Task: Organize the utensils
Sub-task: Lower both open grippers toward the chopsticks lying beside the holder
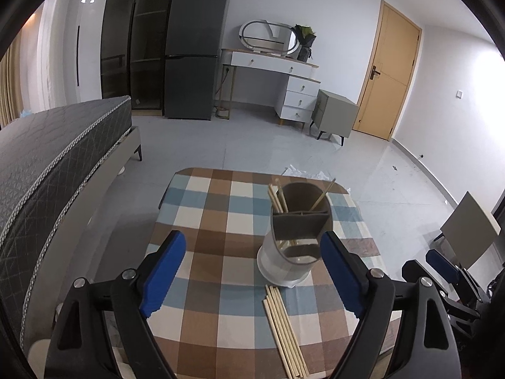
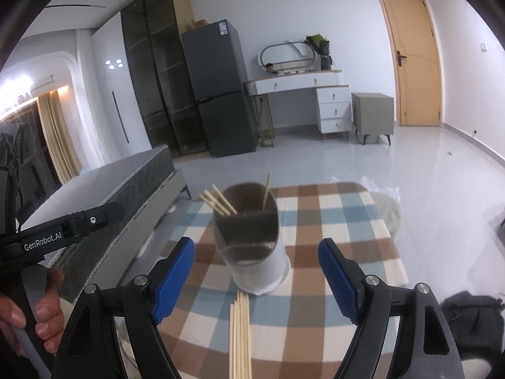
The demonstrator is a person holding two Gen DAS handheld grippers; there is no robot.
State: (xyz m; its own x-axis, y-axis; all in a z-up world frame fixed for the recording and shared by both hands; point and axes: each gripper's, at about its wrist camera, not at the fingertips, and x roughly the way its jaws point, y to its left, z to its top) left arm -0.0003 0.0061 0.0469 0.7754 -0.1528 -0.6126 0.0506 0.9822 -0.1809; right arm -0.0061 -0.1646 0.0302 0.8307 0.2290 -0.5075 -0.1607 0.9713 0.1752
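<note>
a bundle of pale wooden chopsticks (image 1: pixel 285 328) lies flat on the near part of the desk (image 1: pixel 208 208), its far ends just short of the foot of a grey-and-white cylindrical utensil holder with a dark divided insert (image 1: pixel 292 246). a few more chopsticks (image 1: pixel 277 197) stand in the holder's back compartments, several leaning left together and one leaning right alone.

the left tool (image 1: pixel 252 273) hovers over the desk with its blue-padded jaws spread wide and nothing between them; the holder sits just ahead, close to its right-hand pad. the right tool (image 2: pixel 255 279) is likewise wide open and empty, with the loose chopsticks (image 2: pixel 240 334) running straight up the middle of its gap toward the holder (image 2: pixel 252 246).

the right wrist view alone shows the person's hand (image 2: pixel 34 312) wrapped round the handle of the left tool at the left edge. the left wrist view alone catches the right tool's black frame and blue pad at its right edge, and a tilted pale panel (image 1: pixel 470 230) beyond it.

the desk wears a brown, blue and cream checked cloth. around it: a pale grey tiled floor (image 1: pixel 252 139), a grey quilted mattress on a bed (image 1: pixel 56 158) to the left, a dark fridge (image 1: pixel 192 53), a white dressing table with an oval mirror (image 1: pixel 274 66), a grey side cabinet (image 1: pixel 334 117) and a light wooden door (image 1: pixel 391 72).
</note>
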